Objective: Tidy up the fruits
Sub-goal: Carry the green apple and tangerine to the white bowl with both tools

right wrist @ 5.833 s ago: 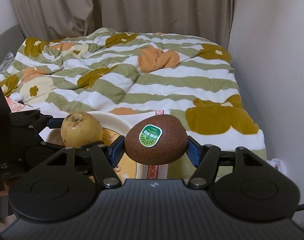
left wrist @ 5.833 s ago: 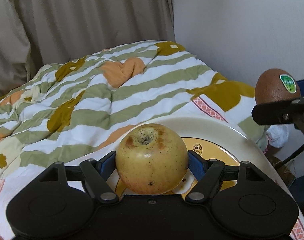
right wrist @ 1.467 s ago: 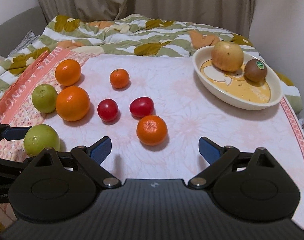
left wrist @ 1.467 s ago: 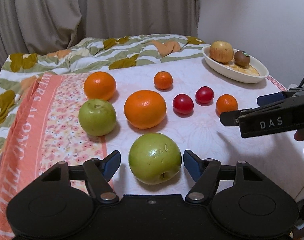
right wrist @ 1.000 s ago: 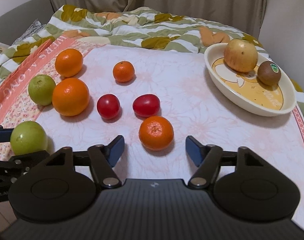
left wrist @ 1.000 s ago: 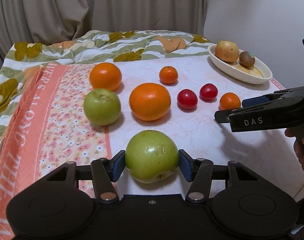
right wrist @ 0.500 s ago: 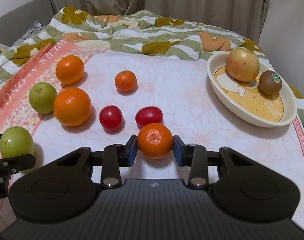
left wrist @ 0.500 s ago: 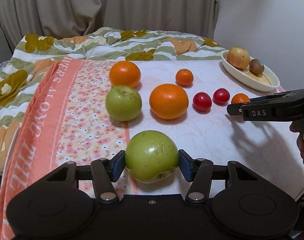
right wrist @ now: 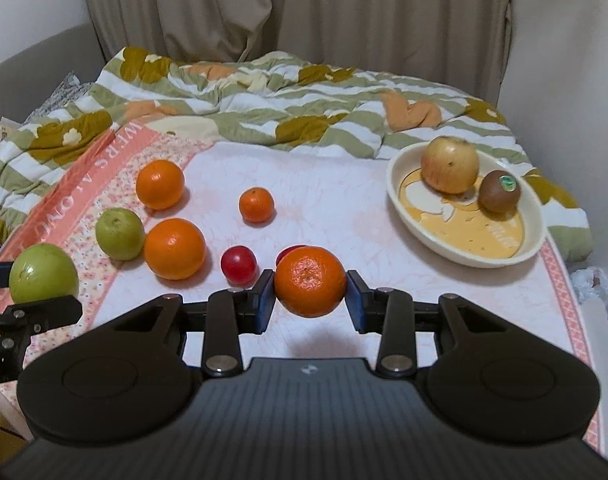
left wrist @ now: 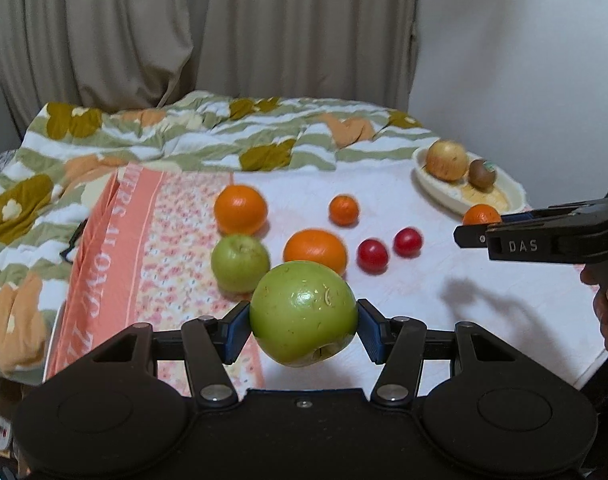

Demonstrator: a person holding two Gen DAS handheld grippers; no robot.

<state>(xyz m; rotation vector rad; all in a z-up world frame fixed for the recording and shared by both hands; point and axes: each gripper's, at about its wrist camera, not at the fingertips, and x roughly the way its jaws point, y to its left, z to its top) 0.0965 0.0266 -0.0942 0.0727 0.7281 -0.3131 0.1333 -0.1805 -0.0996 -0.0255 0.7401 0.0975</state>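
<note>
On the table [right wrist: 344,184], a dish [right wrist: 532,216] sits at the far right corner, with an apple [right wrist: 450,164] and, touching it on the right, a kiwi [right wrist: 499,191] inside. At the far left lies 1 orange [right wrist: 160,184]; in front of it a smaller apple [right wrist: 120,233] sits beside a second orange [right wrist: 175,248] on its right. A mandarin [right wrist: 256,204] lies near the middle, well apart from the dish. In front of it are 2 tomatoes [right wrist: 239,265] side by side. A quilt [right wrist: 264,100] is bunched behind the table.
</note>
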